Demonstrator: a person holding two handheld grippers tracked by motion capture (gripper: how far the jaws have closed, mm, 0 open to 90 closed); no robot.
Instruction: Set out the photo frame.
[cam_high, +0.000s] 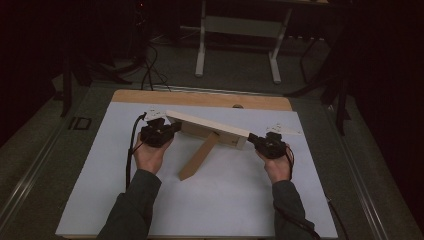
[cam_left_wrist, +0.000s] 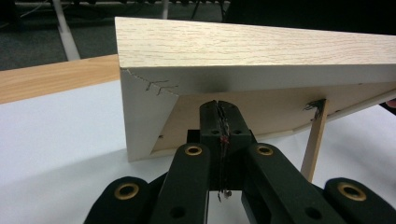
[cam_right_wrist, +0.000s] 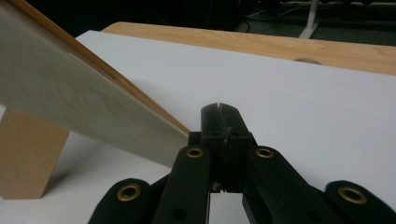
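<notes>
A pale wooden frame (cam_high: 207, 128) with a tan prop leg (cam_high: 199, 156) sits near the tabletop's (cam_high: 100, 165) far edge, between the left gripper (cam_high: 170, 128) and right gripper (cam_high: 254, 139), both pinched shut, empty

A white sheet (cam_high: 200, 200) is covering most of a wooden tabletop (cam_high: 200, 98), leaving a bare strip showing along the far edge. Beyond the table, a white metal stand (cam_high: 239, 30) is standing on grey carpet, with black cables (cam_high: 149, 70) trailing to its left.
</notes>
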